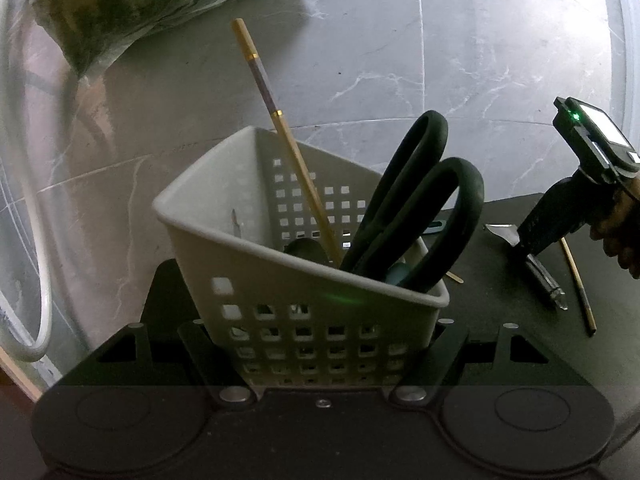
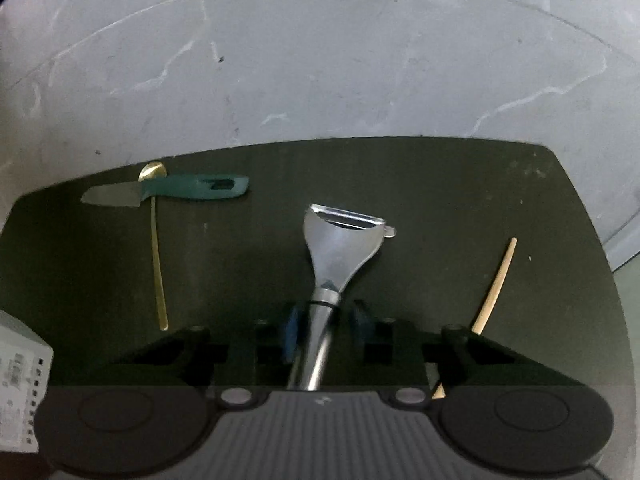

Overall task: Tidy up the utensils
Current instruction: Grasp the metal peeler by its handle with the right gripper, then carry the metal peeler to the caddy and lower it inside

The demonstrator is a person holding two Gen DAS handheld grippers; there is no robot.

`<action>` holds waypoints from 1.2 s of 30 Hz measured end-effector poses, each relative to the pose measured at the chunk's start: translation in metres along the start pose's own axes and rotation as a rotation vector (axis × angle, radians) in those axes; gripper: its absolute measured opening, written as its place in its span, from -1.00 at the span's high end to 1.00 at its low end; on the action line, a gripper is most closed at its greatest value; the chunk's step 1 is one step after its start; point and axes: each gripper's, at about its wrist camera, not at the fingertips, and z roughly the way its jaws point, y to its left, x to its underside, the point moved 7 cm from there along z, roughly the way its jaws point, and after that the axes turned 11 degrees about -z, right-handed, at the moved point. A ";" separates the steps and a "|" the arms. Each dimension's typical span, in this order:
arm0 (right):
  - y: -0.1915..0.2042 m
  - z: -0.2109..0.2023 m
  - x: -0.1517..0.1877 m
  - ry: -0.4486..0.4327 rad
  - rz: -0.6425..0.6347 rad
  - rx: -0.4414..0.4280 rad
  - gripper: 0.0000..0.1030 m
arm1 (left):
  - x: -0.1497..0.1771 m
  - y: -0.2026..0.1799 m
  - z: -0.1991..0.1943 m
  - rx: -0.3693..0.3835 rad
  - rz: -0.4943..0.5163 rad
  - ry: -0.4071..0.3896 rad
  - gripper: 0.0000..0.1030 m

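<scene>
My left gripper point(image 1: 320, 344) is shut on a white perforated basket point(image 1: 224, 216) and holds it tilted. In the basket stand black-handled scissors point(image 1: 420, 204) and a gold chopstick point(image 1: 276, 120). My right gripper point(image 2: 326, 328) is shut on the handle of a silver peeler point(image 2: 340, 240), whose head lies over the dark mat point(image 2: 440, 200). In the left wrist view the right gripper point(image 1: 532, 244) stands at the right, over the mat. On the mat lie a green-handled knife point(image 2: 188, 188), a gold spoon point(image 2: 156, 240) and a second gold chopstick point(image 2: 496, 284).
The mat lies on a grey marble floor point(image 2: 320, 60). A white cable point(image 1: 40, 280) runs along the left and a bag with a dark pattern point(image 1: 132, 8) lies at the top left. A corner of the white basket point(image 2: 20, 384) shows at the lower left of the right wrist view.
</scene>
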 end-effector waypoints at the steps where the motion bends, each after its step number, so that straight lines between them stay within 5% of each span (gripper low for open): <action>1: 0.001 0.000 0.000 -0.006 0.003 -0.005 0.63 | 0.000 0.000 0.000 0.000 -0.001 -0.001 -0.50; 5: -0.002 -0.009 0.007 -0.036 0.035 -0.025 0.64 | 0.000 0.000 0.000 0.001 0.000 0.000 -0.50; 8: -0.003 -0.039 0.010 -0.154 0.082 -0.108 0.64 | 0.000 0.000 0.000 0.003 0.002 -0.001 -0.50; 12: 0.011 -0.099 0.008 -0.404 0.066 -0.189 0.64 | 0.000 0.001 0.000 0.005 0.003 -0.006 -0.50; 17: 0.057 -0.191 0.003 -0.818 0.041 -0.456 0.63 | 0.002 0.002 -0.001 0.021 0.013 -0.009 -0.50; 22: 0.128 -0.234 -0.012 -1.042 -0.059 -0.651 0.63 | 0.002 0.004 -0.002 0.039 0.024 -0.002 -0.50; 27: 0.181 -0.216 -0.012 -1.116 -0.145 -0.700 0.62 | 0.001 0.005 -0.001 0.052 0.037 0.010 -0.50; 36: 0.214 -0.172 0.012 -1.099 -0.247 -0.603 0.61 | -0.001 0.011 0.002 0.044 0.071 0.009 -0.51</action>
